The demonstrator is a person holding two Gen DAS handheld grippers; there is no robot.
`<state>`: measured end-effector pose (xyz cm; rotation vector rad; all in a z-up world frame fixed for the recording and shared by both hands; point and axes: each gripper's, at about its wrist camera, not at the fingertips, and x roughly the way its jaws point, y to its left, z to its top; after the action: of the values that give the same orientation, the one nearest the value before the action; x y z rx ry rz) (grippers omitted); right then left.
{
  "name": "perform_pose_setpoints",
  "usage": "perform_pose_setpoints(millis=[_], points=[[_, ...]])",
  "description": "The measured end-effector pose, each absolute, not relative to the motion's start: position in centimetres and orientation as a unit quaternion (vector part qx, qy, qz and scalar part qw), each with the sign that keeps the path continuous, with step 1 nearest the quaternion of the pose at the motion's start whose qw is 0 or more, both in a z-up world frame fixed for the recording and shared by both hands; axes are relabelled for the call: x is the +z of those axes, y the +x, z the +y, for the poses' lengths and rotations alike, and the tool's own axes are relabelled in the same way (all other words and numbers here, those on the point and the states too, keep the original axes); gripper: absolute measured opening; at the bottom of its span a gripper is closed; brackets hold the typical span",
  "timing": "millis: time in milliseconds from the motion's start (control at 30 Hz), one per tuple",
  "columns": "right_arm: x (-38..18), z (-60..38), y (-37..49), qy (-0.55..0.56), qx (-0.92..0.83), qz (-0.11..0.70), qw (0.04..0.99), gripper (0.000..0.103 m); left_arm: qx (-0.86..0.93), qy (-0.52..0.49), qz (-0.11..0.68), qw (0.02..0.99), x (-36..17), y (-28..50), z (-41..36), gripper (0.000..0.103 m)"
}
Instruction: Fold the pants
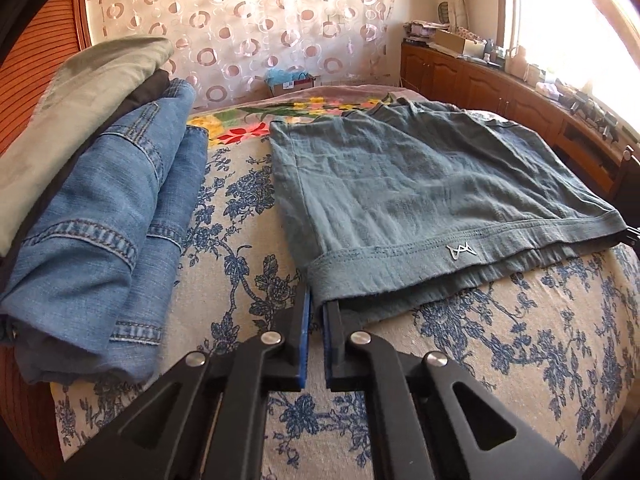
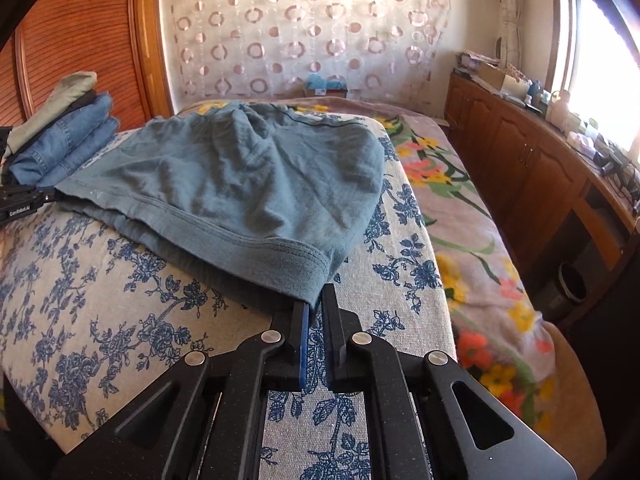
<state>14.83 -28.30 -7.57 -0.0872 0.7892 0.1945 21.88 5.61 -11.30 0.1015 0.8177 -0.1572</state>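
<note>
A cardboard box (image 1: pixel 289 84) sits at the far edge of the bed, under the curtain (image 1: pixel 240 24), with something light blue poking out of it (I cannot tell what). Another open box (image 2: pixel 494 74) rests on the wooden cabinet (image 2: pixel 520 160) under the bright window, among small clutter too blurred to name.

The bed (image 1: pixel 520 340) wears a cream cover printed with blue flowers; beyond it lies a blanket (image 2: pixel 460 208) with yellow and orange blooms. On my left a stack of folded clothes (image 1: pixel 100 208) — jeans below, something dark, then a pale green piece on top — lies against the ribbed wooden headboard (image 2: pixel 80 32).

The teal pants (image 1: pixel 400 184) lie on the floral cover, doubled over, with the hem band and its small metal logo toward me. My left hand-held gripper (image 1: pixel 316 304) reaches low along the bed and pinches the near left corner of the hem between its blue pads. My right hand-held gripper (image 2: pixel 314 304) does likewise at the opposite corner — its jaws are nearly together, with the cloth edge caught between them, and the hem is lifted slightly off the layer beneath.
</note>
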Motion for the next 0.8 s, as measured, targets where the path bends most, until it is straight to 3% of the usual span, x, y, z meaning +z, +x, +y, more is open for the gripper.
perform_pose_setpoints(millis=[800], points=[[-5.6, -29.4, 12.2, -0.019, 0.12, 0.358, 0.926, 0.001, -0.087, 0.019, 0.347, 0.934, -8.7, 14.8, 6.7, 0.0]])
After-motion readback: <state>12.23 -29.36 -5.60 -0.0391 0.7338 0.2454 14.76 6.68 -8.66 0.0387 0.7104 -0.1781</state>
